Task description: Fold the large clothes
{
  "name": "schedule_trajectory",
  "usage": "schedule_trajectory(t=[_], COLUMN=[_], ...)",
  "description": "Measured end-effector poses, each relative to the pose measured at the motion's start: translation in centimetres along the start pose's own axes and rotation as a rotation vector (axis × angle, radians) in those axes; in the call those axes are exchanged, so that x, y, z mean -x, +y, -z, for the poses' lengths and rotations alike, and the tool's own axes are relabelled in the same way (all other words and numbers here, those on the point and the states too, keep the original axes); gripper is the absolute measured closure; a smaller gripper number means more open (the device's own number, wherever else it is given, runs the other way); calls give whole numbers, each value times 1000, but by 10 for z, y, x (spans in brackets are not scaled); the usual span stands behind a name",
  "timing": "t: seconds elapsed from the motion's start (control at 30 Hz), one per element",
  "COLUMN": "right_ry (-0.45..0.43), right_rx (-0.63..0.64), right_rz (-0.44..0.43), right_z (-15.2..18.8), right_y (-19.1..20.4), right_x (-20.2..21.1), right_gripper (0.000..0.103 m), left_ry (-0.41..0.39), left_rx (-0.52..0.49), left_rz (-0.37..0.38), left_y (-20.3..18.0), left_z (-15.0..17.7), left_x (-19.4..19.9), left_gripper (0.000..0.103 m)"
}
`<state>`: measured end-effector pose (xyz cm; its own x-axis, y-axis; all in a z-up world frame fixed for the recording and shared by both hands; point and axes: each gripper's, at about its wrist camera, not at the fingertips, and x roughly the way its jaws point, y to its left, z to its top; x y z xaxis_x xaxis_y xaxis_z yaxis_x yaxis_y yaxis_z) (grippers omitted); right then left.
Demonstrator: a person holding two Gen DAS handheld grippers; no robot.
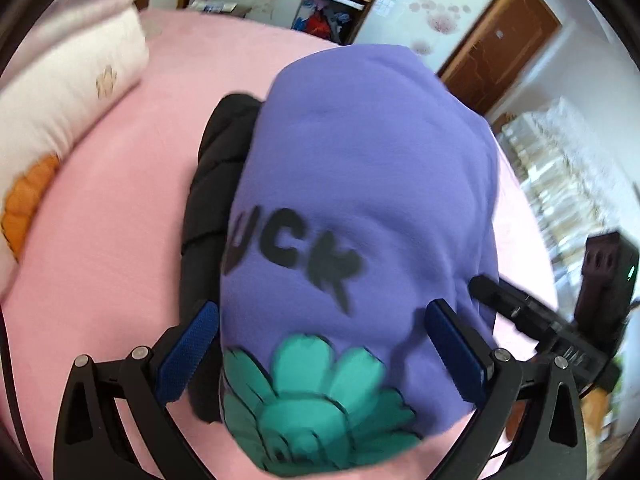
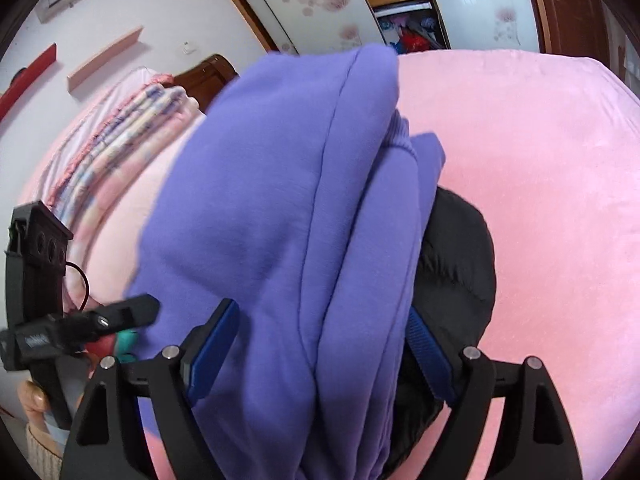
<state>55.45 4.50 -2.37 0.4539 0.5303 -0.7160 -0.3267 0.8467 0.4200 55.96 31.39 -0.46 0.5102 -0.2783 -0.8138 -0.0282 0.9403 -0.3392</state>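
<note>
Lying folded on the soft pink bed cover [image 1: 120, 208] is the big purple sweatshirt [image 1: 360, 200], on top of a puffy black jacket [image 1: 216, 184]. My left gripper [image 1: 320, 352] and right gripper [image 2: 320, 356] both stand wide open around it, gripping nothing.

A home bedroom: pink-sheeted bed [image 1: 120, 200], pillow [image 1: 60, 92], open wardrobe [image 2: 404, 12], wooden door [image 1: 500, 52].
</note>
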Motion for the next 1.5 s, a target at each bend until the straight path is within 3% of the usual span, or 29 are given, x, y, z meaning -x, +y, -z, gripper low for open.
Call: schedule_trajectory(t=[0.13,0.43,0.73,0.87,1.07,1.13,1.5], right_ry=[-47,-65,-57,-44,-91,-128,-263], right_rx=[43,120,160,168,187,191,174], right_rz=[-3,5,86,144,238,273,348], right_z=[-4,7,56,97,151,170,259], right_y=[10,30,25,18,19,18,9], right_x=[26,68,153,217,313,350,484], right_gripper=[19,19,19,19,19,19,19], left_ry=[-22,-37,-116,-171,-282,-334,-426], left_rx=[-45,-99,-184,-256,-307,-329,-293], left_rz=[-21,-78,-143,-199,-224,-226,-147], left_y=[-20,-62,-142,-199,-276,-300,-379], left_z=[1,18,108,164,243,269,376], left_x=[20,42,95,135,197,219,294], left_gripper=[1,1,1,1,1,1,1])
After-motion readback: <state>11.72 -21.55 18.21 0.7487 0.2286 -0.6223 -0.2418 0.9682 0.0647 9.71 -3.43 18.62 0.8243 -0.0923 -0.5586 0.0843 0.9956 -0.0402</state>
